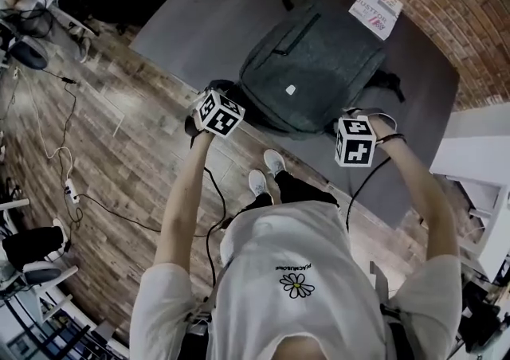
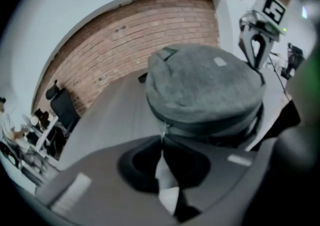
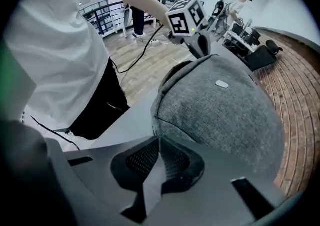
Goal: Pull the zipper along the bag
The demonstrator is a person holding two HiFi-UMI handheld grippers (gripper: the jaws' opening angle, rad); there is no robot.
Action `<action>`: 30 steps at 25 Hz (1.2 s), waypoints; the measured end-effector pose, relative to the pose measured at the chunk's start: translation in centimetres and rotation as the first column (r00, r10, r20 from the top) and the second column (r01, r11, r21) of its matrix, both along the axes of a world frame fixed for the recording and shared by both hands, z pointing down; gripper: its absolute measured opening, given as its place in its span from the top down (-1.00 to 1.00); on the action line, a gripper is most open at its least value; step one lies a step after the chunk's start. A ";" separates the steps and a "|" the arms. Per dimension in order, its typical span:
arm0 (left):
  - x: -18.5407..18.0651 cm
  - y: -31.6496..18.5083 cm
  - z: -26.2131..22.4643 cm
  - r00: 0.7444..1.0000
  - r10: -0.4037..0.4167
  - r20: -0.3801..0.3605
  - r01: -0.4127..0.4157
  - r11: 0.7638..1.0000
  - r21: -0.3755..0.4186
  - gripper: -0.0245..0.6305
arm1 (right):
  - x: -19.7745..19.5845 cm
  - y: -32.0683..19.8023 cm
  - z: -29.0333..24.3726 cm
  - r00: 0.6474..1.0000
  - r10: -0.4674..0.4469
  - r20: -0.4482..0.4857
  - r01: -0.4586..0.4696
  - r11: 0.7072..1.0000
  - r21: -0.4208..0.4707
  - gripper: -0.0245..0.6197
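Note:
A dark grey backpack (image 1: 311,72) lies flat on the grey table (image 1: 207,16). My left gripper (image 1: 227,94) is at the bag's near left corner. In the left gripper view its jaws (image 2: 162,142) are shut, with the small silvery zipper pull (image 2: 163,130) pinched at their tips on the bag's (image 2: 205,87) side seam. My right gripper (image 1: 351,123) points down at the bag's near right corner. In the right gripper view it (image 3: 159,139) is shut, tips against the bag's (image 3: 225,115) edge; whether fabric is pinched I cannot tell.
A white printed card (image 1: 375,8) lies at the table's far right corner, beside the brick wall (image 1: 470,8). A black strap (image 1: 390,84) sticks out from under the bag on the right. Cables (image 1: 72,187) run over the wooden floor at left.

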State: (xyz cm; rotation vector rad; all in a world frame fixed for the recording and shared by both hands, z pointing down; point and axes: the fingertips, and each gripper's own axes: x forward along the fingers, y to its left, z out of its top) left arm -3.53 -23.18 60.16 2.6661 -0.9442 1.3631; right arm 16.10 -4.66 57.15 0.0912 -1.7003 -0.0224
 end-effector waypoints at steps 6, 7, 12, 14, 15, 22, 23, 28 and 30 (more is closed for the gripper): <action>1.1 -0.4 0.0 0.998 -0.036 -0.048 0.036 0.999 -0.002 0.91 | 0.9 -0.3 -0.5 0.942 0.302 0.148 -0.298 0.953 -0.048 0.78; 1.1 -0.3 -0.2 0.999 -0.023 -0.044 0.024 1.000 0.006 0.91 | 0.9 -0.4 -0.8 0.920 0.350 0.179 -0.347 0.937 -0.047 0.75; 1.2 -0.3 -0.3 0.999 0.024 -0.022 -0.024 1.000 0.018 0.91 | -3.2 -1.1 -7.1 0.702 0.527 0.479 -0.524 0.838 -0.153 0.58; 1.0 -0.4 -0.2 0.999 0.017 -0.032 -0.017 1.000 0.014 0.91 | -6.2 -2.7 -9.1 0.585 0.558 0.589 -0.554 0.805 -0.212 0.44; 0.9 -0.4 -0.2 0.999 0.012 -0.039 -0.012 1.000 0.010 0.91 | -7.6 -3.8 -9.1 0.543 0.569 0.618 -0.569 0.790 -0.228 0.41; 1.3 0.0 -0.2 0.997 0.070 -0.016 -0.070 0.998 0.002 0.91 | -14.9 -9.5 -2.3 0.454 0.695 0.558 -0.696 0.667 -0.265 0.46; 1.2 0.0 -0.2 0.997 0.079 -0.004 -0.079 0.997 0.000 0.91 | -15.4 -9.8 -2.1 0.460 0.693 0.555 -0.703 0.666 -0.250 0.46; 1.6 -0.3 -0.6 0.991 0.130 0.019 -0.130 0.991 0.008 0.91 | -16.0 -12.3 -0.9 0.533 0.692 0.487 -0.724 0.671 -0.160 0.60; 1.1 -0.6 -0.6 0.989 0.149 0.010 -0.149 0.989 0.012 0.91 | -16.4 -13.1 -0.6 0.557 0.693 0.458 -0.728 0.672 -0.133 0.63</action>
